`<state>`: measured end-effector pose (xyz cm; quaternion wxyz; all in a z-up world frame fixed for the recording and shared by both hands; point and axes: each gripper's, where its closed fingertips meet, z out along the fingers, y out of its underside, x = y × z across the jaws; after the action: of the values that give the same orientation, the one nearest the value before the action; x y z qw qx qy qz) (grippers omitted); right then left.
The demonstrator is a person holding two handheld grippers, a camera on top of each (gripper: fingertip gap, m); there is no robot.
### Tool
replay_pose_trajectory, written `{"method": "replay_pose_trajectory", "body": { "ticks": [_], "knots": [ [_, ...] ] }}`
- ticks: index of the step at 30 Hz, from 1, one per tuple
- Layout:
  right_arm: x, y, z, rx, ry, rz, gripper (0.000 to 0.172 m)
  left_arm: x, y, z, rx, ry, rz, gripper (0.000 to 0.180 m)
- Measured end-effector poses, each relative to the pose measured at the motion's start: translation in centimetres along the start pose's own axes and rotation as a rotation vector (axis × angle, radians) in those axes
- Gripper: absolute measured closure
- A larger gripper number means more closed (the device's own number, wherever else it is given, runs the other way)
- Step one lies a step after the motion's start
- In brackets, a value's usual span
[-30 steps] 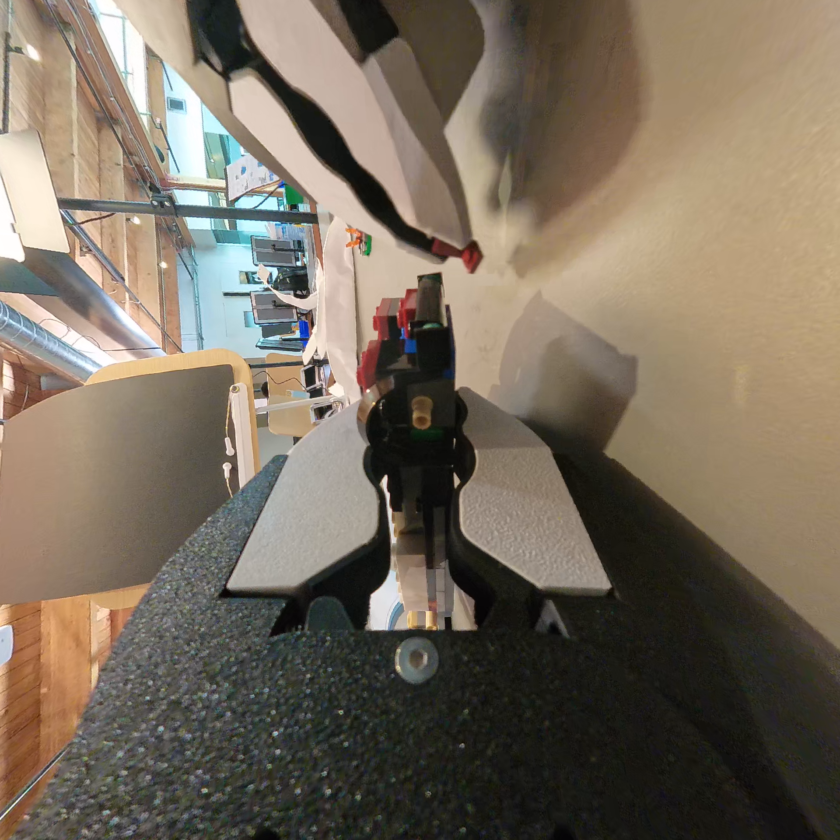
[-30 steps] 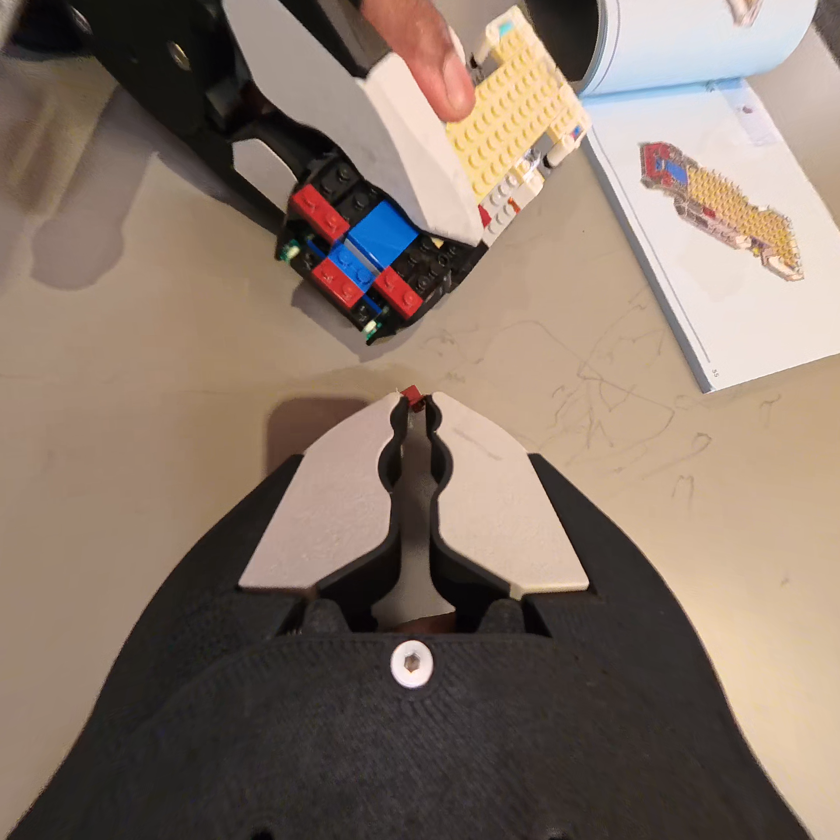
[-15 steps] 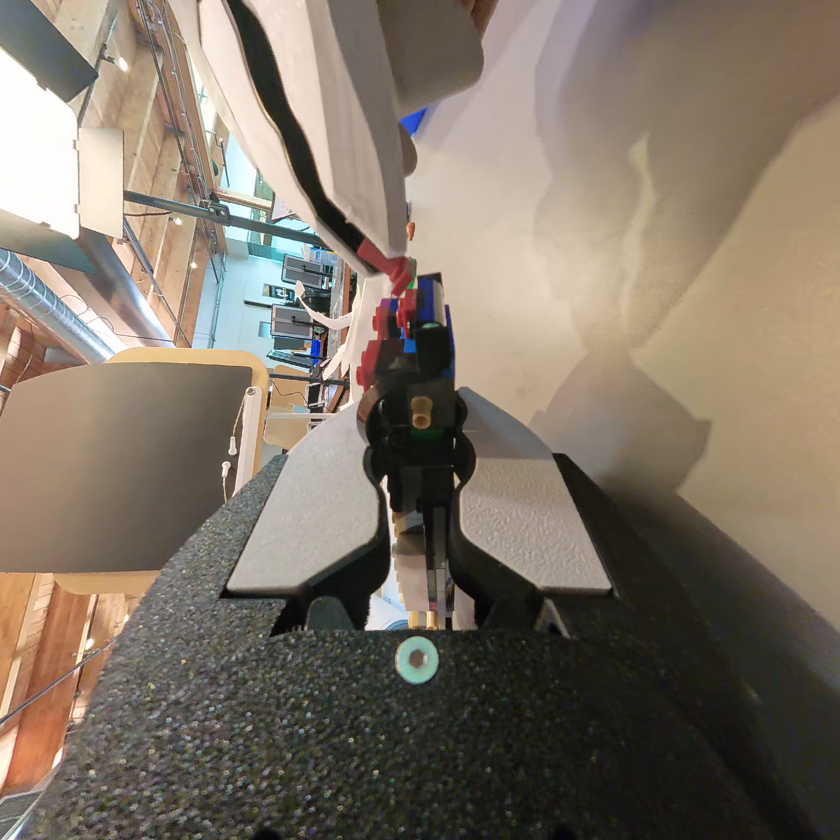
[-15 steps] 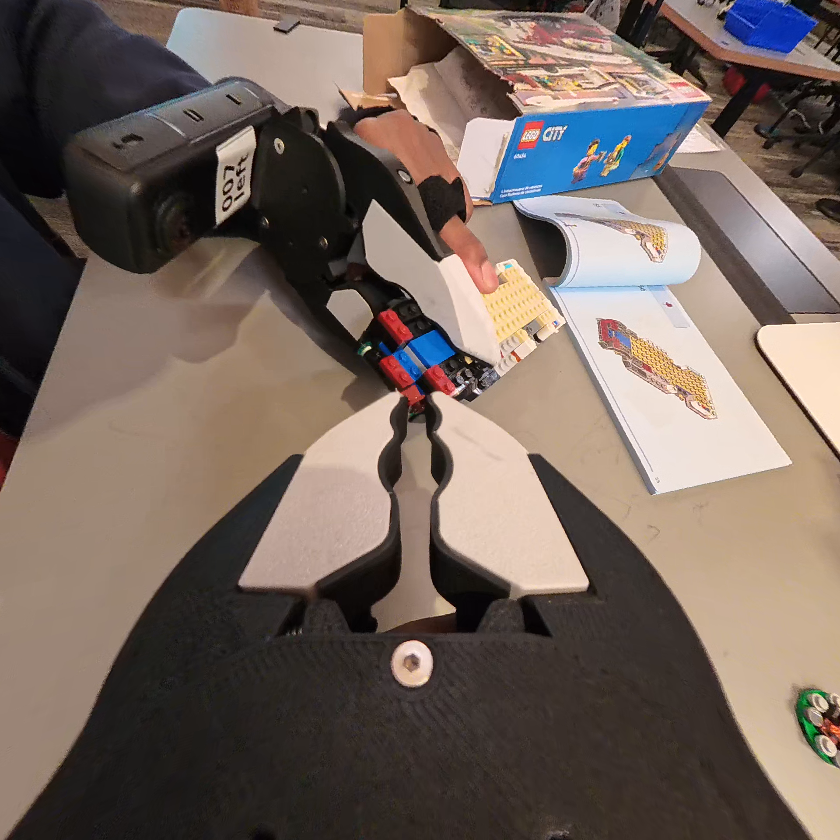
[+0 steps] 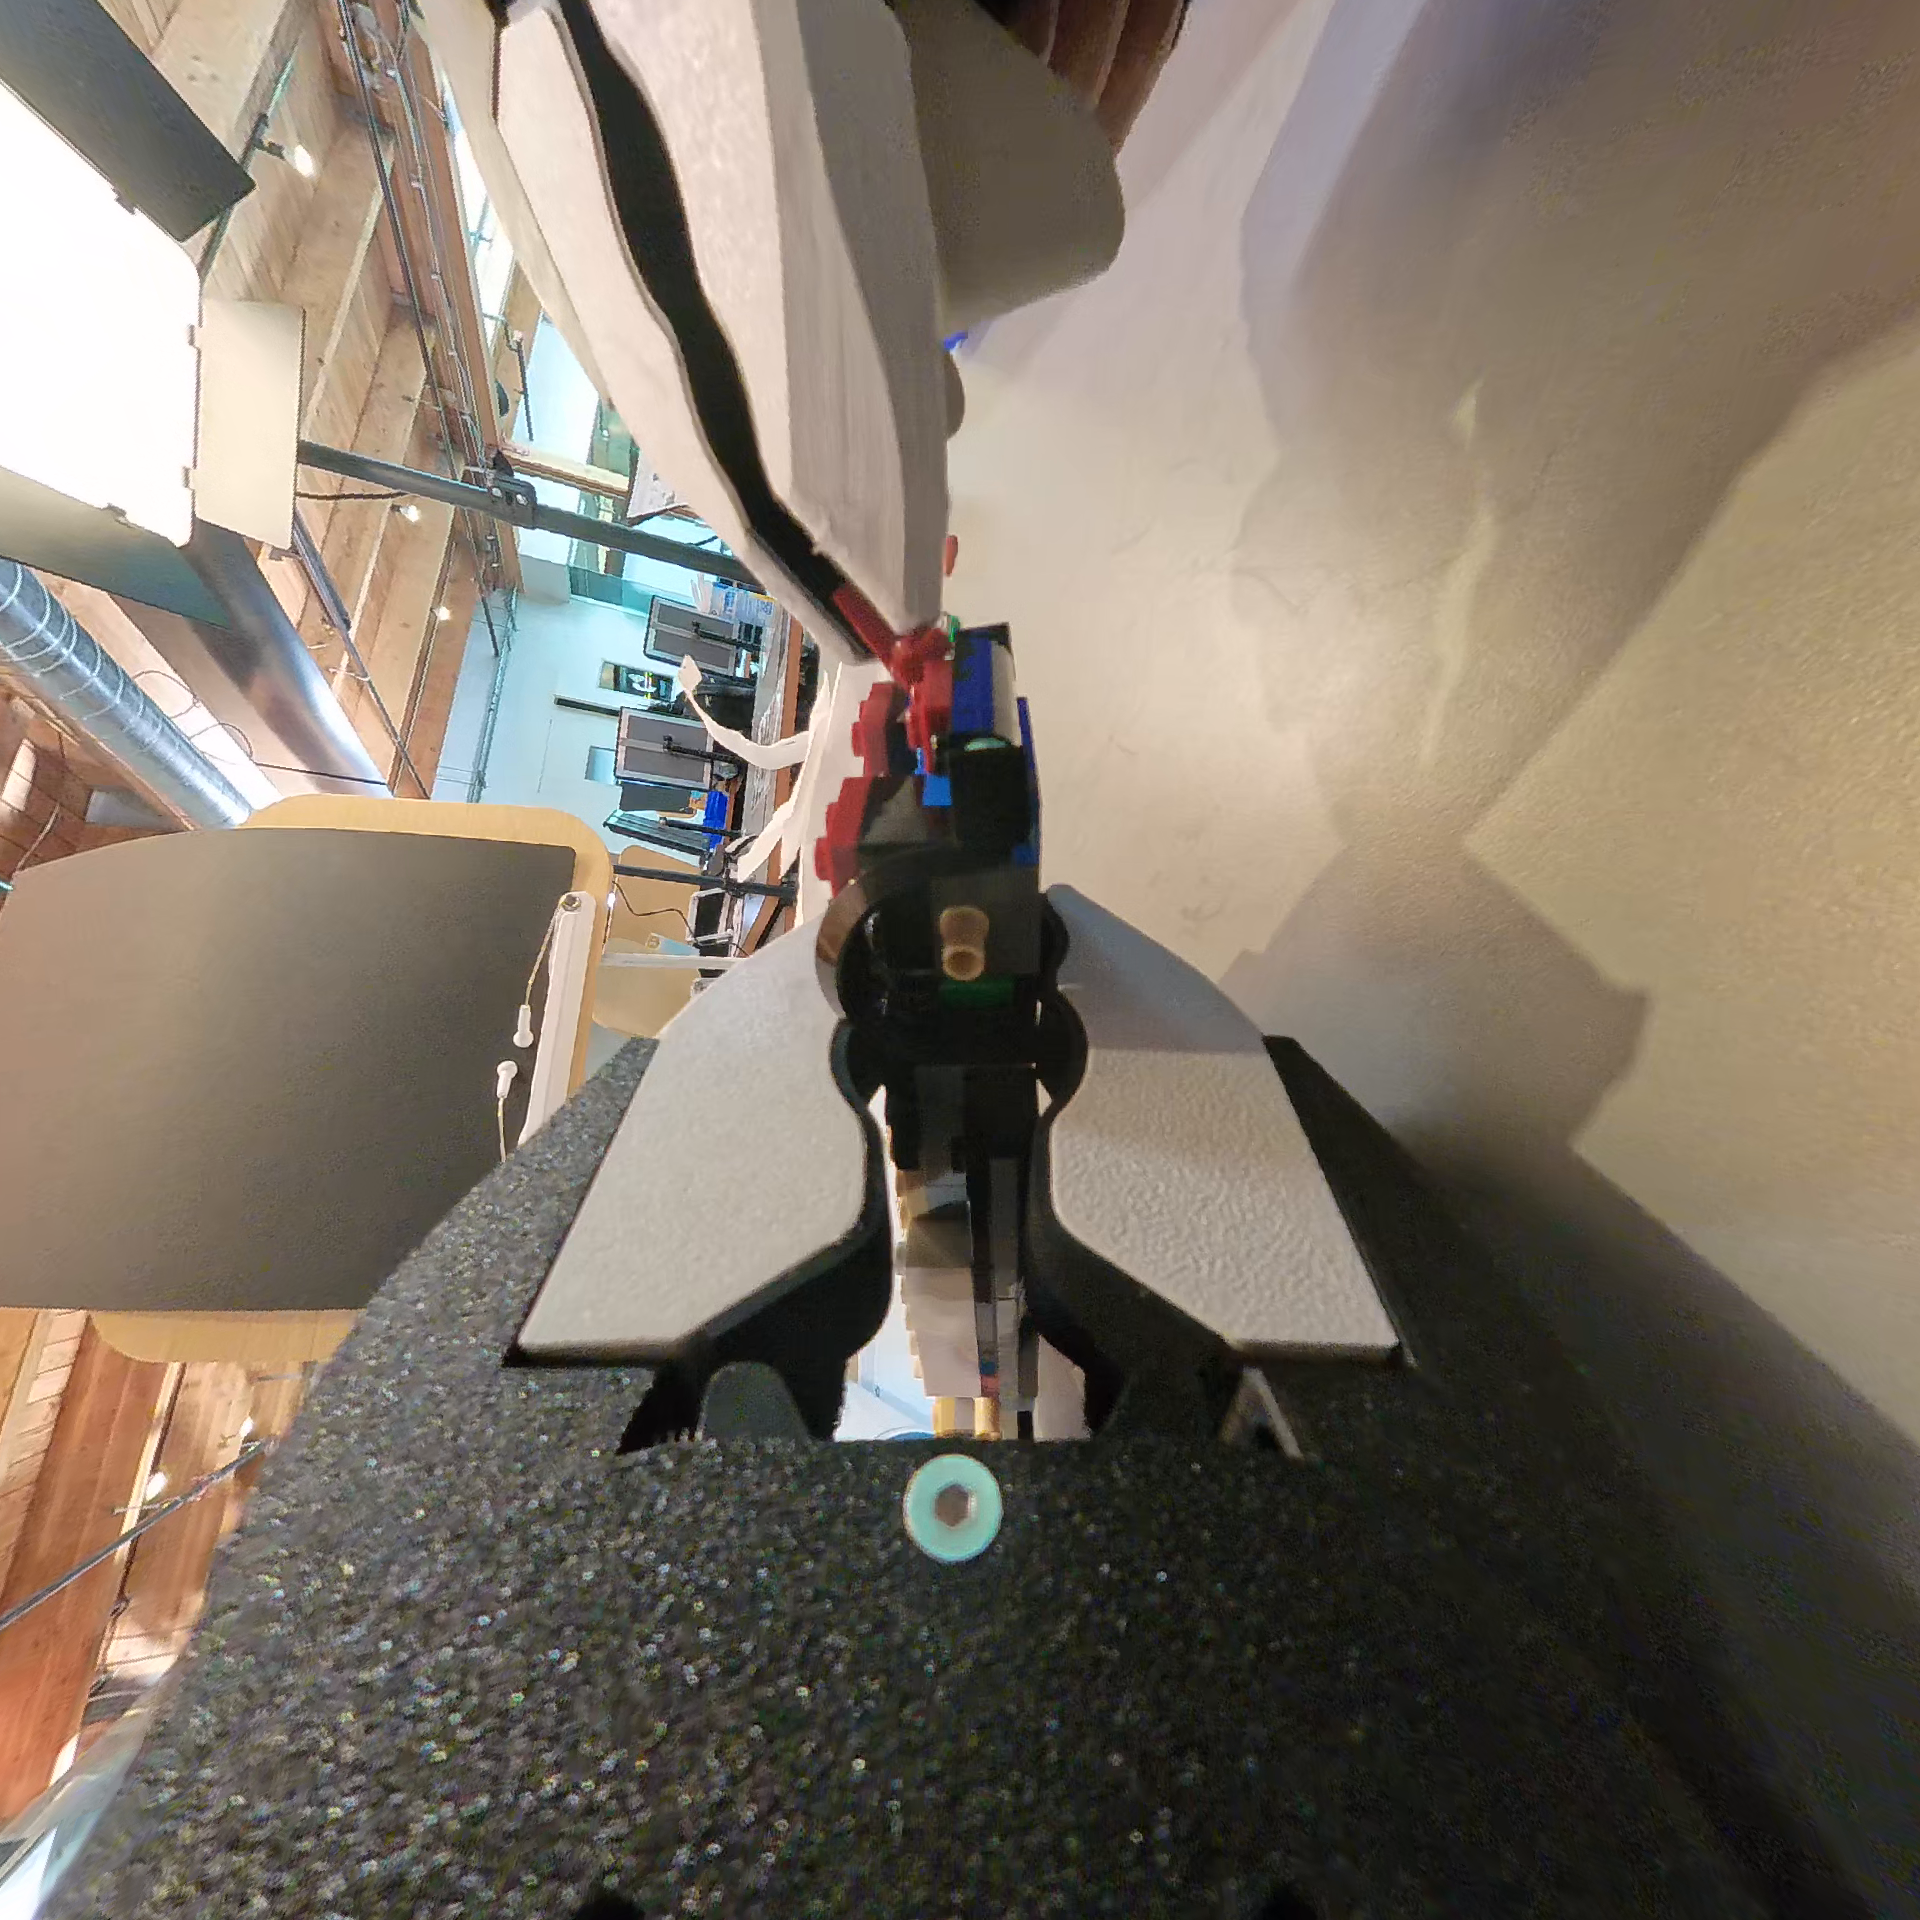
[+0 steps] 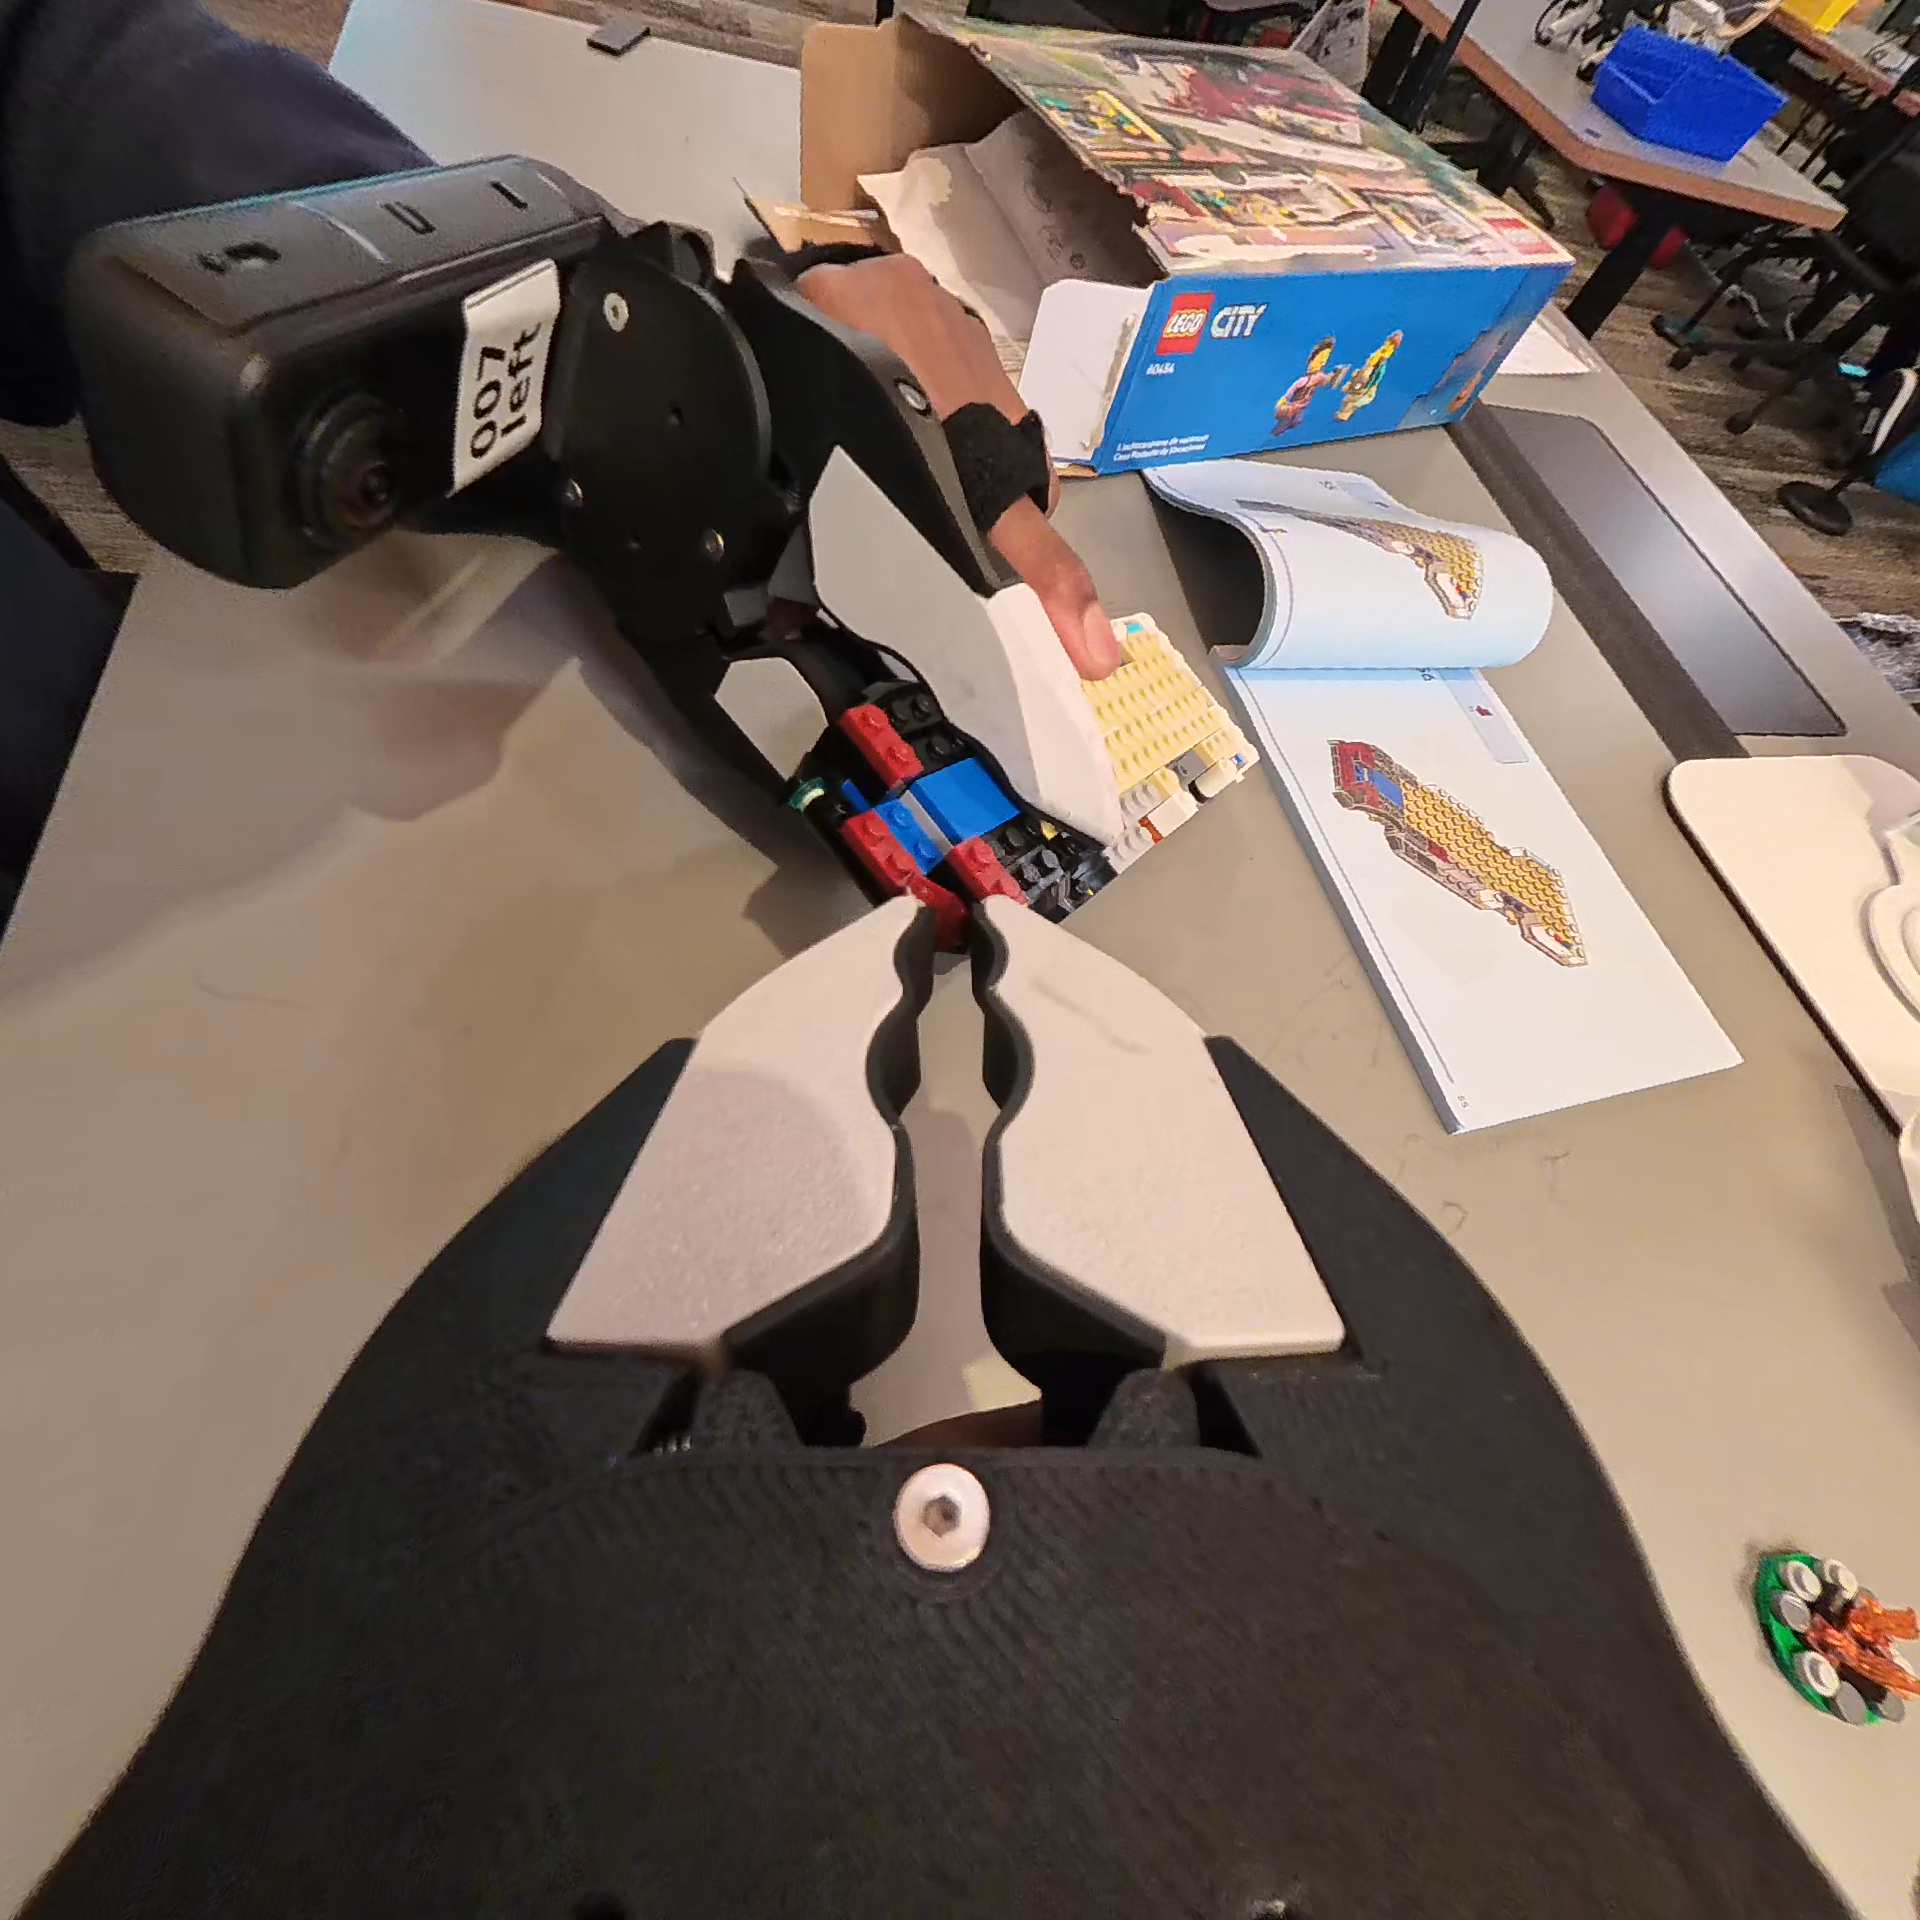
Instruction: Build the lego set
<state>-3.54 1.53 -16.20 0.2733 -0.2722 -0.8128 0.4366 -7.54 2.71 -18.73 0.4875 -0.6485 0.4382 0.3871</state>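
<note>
My left gripper (image 5: 951, 966) is shut on a brick model (image 5: 966, 831) with black, red, blue and cream parts, holding it on edge against the grey table (image 5: 1455, 623). In the right wrist view the same model (image 6: 966, 800) lies under the left gripper (image 6: 935, 727), and a person's finger (image 6: 1070, 613) rests on its cream plate. My right gripper (image 6: 948, 914) is shut on a small red brick (image 6: 945, 920) and holds it against the model's near red edge. The right gripper's fingers (image 5: 831, 312) and the red brick (image 5: 914, 655) also show in the left wrist view, touching the model's far end.
An open instruction booklet (image 6: 1455, 831) lies right of the model. A blue toy box (image 6: 1299, 343) stands behind it. A white board (image 6: 1808, 883) is at the right edge. A small green round piece (image 6: 1834, 1652) lies near right. A black chair back (image 5: 260, 1070) shows at left. Across from one pair of fingers to the other is roughly 5 centimeters.
My right gripper has carried the small red brick forward from bare table up to the model's edge and tilted to look across the table. The left gripper has kept its hold.
</note>
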Motion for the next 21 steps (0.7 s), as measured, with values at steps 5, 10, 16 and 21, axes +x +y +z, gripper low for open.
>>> {"method": "replay_pose_trajectory", "body": {
  "ticks": [5,10,16,21],
  "knots": [
    [0.3,-0.3,0.0,0.008,0.024,0.009,0.167,-0.1,0.0,0.0,0.001,0.0,-0.009,0.154],
    [0.3,-0.1,0.1,-0.021,0.038,0.045,0.167,-0.1,0.1,0.1,-0.017,-0.005,0.006,0.155],
    [0.5,0.8,0.3,-0.116,0.05,0.153,0.167,-0.2,0.6,0.2,-0.082,-0.033,0.105,0.154],
    [0.6,1.2,0.3,-0.17,0.057,0.228,0.168,-0.3,0.7,0.4,-0.123,-0.051,0.176,0.155]
  ]
}}
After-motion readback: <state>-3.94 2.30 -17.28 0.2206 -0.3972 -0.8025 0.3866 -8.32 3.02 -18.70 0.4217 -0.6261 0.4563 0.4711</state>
